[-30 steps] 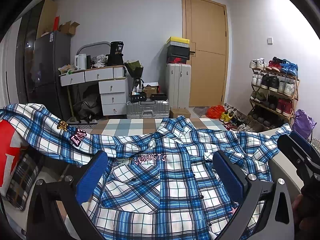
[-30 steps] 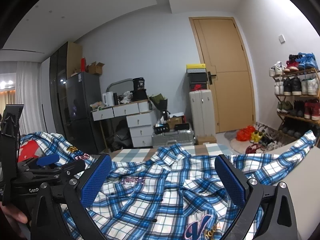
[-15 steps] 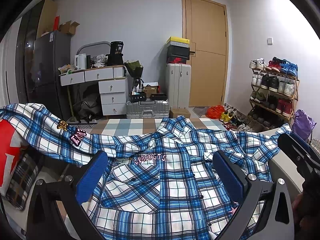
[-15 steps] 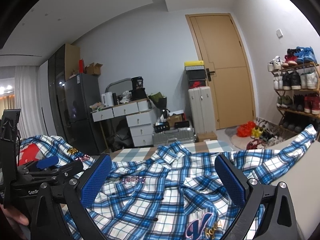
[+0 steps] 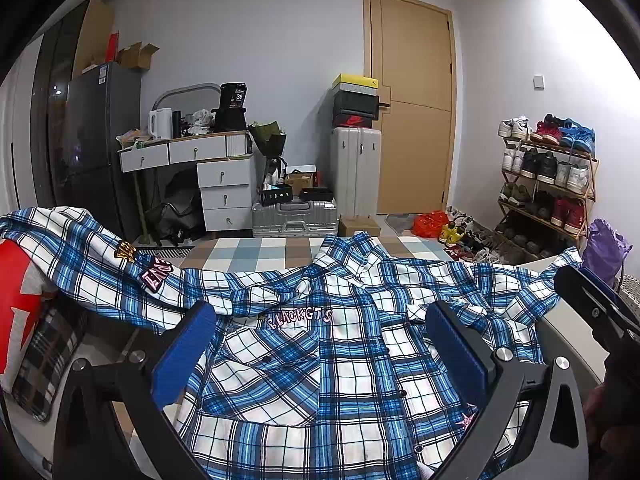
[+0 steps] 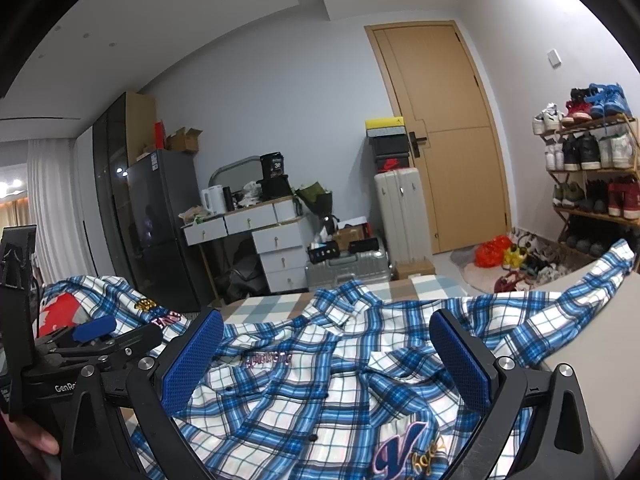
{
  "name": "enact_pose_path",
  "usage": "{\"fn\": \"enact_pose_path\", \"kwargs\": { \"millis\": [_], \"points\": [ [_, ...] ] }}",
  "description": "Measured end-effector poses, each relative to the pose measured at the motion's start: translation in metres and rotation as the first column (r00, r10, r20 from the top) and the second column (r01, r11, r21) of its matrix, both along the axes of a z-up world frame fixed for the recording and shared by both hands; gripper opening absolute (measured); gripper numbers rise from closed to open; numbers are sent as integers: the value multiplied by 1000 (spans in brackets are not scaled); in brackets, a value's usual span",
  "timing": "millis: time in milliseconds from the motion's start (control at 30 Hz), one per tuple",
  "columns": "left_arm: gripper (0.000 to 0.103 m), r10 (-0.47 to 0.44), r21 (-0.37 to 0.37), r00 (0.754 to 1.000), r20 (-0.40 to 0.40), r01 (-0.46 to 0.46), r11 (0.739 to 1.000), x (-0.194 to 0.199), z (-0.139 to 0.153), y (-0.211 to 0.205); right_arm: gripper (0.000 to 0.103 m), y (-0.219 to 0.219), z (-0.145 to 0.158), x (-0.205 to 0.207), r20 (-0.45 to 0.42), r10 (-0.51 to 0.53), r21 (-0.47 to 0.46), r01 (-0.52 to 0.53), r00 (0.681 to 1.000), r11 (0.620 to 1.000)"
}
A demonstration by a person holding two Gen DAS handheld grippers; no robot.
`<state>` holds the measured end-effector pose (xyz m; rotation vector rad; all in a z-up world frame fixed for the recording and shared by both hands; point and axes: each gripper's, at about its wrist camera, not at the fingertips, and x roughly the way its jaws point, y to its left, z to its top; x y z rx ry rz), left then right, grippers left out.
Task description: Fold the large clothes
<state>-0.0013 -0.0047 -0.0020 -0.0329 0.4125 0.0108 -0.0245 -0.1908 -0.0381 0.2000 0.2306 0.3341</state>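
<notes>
The blue plaid shirt (image 5: 304,364) lies spread front-up on the bed (image 5: 256,250), collar toward 12 o'clock, one sleeve running out to 9 o'clock over a red cushion (image 5: 16,304) and the other toward 3 o'clock across a pale surface. The left hand-held gripper (image 5: 320,350) hovers over the chest with its jaws wide apart and nothing between them; the right hand-held gripper (image 6: 326,356) is likewise spread and empty above the lower front. No fold looks begun. The risk I see is the wrinkled chest cloth: a pinch there may catch only the top layer, so the front lifts away from the back and the fold goes crooked. The 9 o'clock sleeve, draped over the cushion, could drag or snag as the body is moved.
</notes>
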Motion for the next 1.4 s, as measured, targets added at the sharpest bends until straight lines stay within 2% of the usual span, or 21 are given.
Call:
{"fn": "enact_pose_path", "kwargs": {
  "millis": [433,800,900,967,1033,1100,1200,1267,1300,1367,1400],
  "points": [
    [102,-3,-1,1000,2,3,1000,0,1,1,103,-1,-1,0,-6,0,3,0,1000,1000],
    [102,-10,13,1000,-7,10,1000,1,-4,-2,103,-16,4,9,-55,-40,40,43,998,998],
    [102,-14,21,1000,-23,14,1000,4,-7,-4,103,-34,13,22,-117,-60,47,66,991,997],
    [102,-22,33,999,-41,23,999,6,-10,-7,103,-62,21,38,-161,-67,58,77,985,995],
    [102,-39,41,997,-60,41,998,9,-14,-10,103,-91,28,55,-196,-106,31,115,975,993],
    [102,-49,59,996,-75,53,997,11,-19,-13,103,-127,37,79,-229,-178,-23,177,957,984],
    [102,-61,87,993,-102,70,994,15,-26,-17,103,-188,46,132,-249,-321,-166,287,914,944],
    [102,-68,104,990,-126,82,991,20,-32,-19,103,-245,37,191,-375,-386,-220,324,843,920],
    [102,-72,107,988,-138,87,990,23,-36,-19,103,-262,31,207,-412,-411,-225,346,814,911],
    [102,-68,115,985,-161,87,990,30,-42,-19,103,-316,5,262,-551,-457,-224,404,698,887],
    [102,-70,114,979,-190,93,989,35,-47,-17,103,-329,-2,275,-575,-471,-230,420,669,878]
  ]
}}
